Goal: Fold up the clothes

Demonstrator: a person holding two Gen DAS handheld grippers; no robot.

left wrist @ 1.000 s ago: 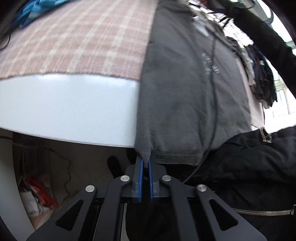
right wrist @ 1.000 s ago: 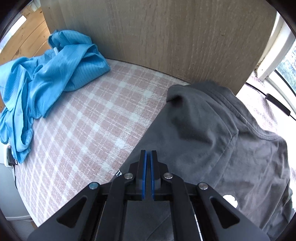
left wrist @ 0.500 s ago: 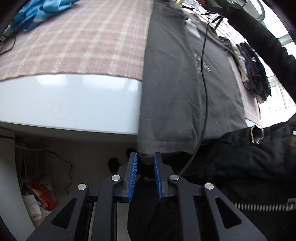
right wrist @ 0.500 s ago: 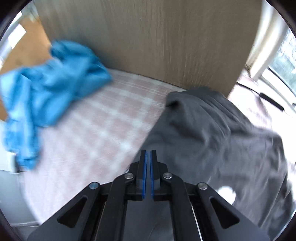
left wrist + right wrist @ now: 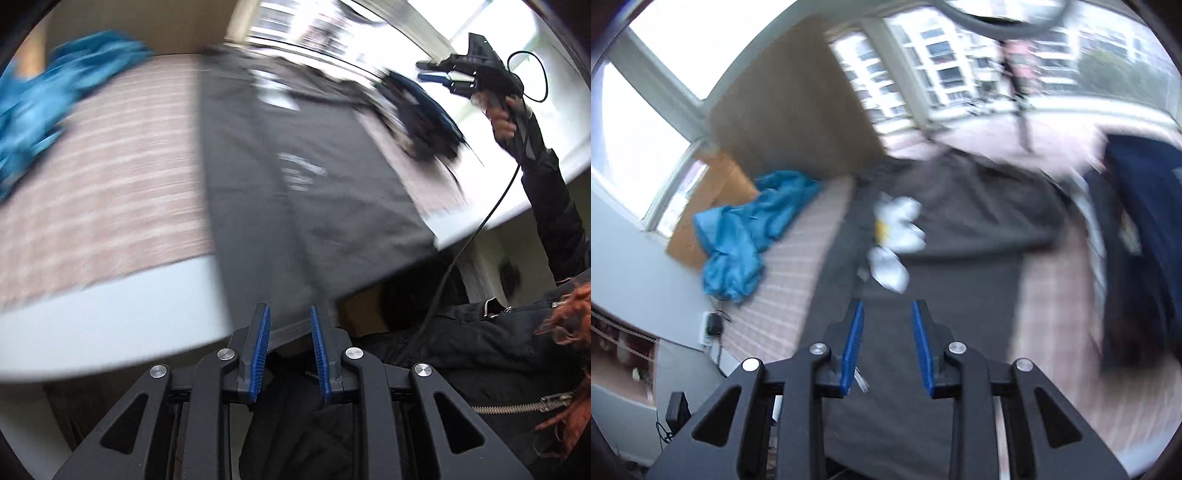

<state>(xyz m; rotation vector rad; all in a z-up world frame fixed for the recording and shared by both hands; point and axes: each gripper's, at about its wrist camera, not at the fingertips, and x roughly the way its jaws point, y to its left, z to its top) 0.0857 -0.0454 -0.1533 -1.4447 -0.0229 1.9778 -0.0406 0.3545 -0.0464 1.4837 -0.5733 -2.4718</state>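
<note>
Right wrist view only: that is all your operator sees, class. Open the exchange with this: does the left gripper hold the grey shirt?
Observer: No. The left gripper has its fingers apart at the shirt's hem, and the pads are not pressing it.
Operator: Where does that hem lie?
Observer: It hangs over the near edge of the table.
Operator: Where is my own gripper?
Observer: The right gripper is held up in the air near a dark pile of clothes. Its fingers are opening and empty.
</note>
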